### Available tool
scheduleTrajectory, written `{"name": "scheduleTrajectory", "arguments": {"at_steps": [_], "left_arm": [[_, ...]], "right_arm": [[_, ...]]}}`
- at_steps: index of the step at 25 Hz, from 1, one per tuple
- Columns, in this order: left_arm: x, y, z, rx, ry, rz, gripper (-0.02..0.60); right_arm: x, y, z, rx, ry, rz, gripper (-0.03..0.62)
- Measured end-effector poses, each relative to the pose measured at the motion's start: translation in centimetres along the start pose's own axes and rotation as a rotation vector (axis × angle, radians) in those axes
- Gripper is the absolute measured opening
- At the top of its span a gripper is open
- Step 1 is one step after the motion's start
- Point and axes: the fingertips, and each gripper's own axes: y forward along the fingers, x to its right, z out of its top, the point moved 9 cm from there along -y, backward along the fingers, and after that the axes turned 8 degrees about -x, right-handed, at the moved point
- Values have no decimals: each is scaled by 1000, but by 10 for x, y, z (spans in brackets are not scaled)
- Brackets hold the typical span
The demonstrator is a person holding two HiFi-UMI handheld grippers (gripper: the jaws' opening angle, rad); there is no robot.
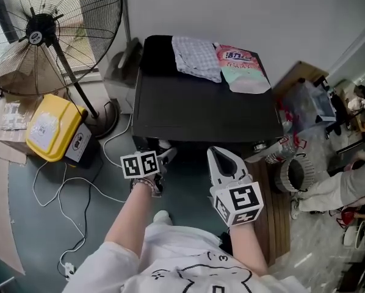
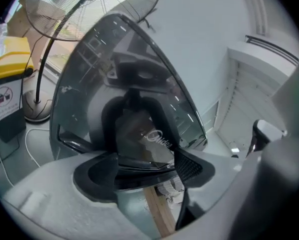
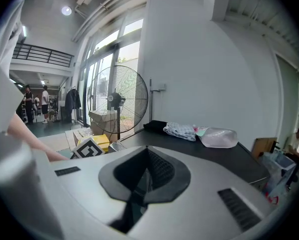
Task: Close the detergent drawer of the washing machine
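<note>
The black washing machine (image 1: 201, 108) stands against the wall, its front facing the person. A checked cloth (image 1: 196, 57) and a detergent pouch (image 1: 243, 69) lie on its top at the back. The detergent drawer (image 2: 148, 140) is at the machine's upper front left. Its glossy dark face points out at the person, and its long axis runs back toward the wall. How far out it stands cannot be told. The left gripper (image 1: 164, 157) is right up at that face, jaws apart, nothing pinched between them; contact cannot be judged. The right gripper (image 3: 145, 176) hangs before the machine's front, jaws together and empty.
</note>
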Motion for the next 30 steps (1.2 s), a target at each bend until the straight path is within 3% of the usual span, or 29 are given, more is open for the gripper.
{"name": "scheduleTrajectory", "arguments": {"at_steps": [14, 21, 27, 30], "left_arm": [[-1, 0, 3, -56, -26, 0, 348], [0, -20, -1, 21, -99, 6, 347], [14, -49, 0, 80, -55, 25, 347], [26, -64, -3, 86, 6, 45, 347]], "right_arm": [[-11, 7, 11, 16, 14, -25, 0], [-17, -8, 9, 27, 20, -39, 0], [-22, -33, 7, 49, 22, -44, 0], [-30, -52, 5, 64, 20, -39, 0]]}}
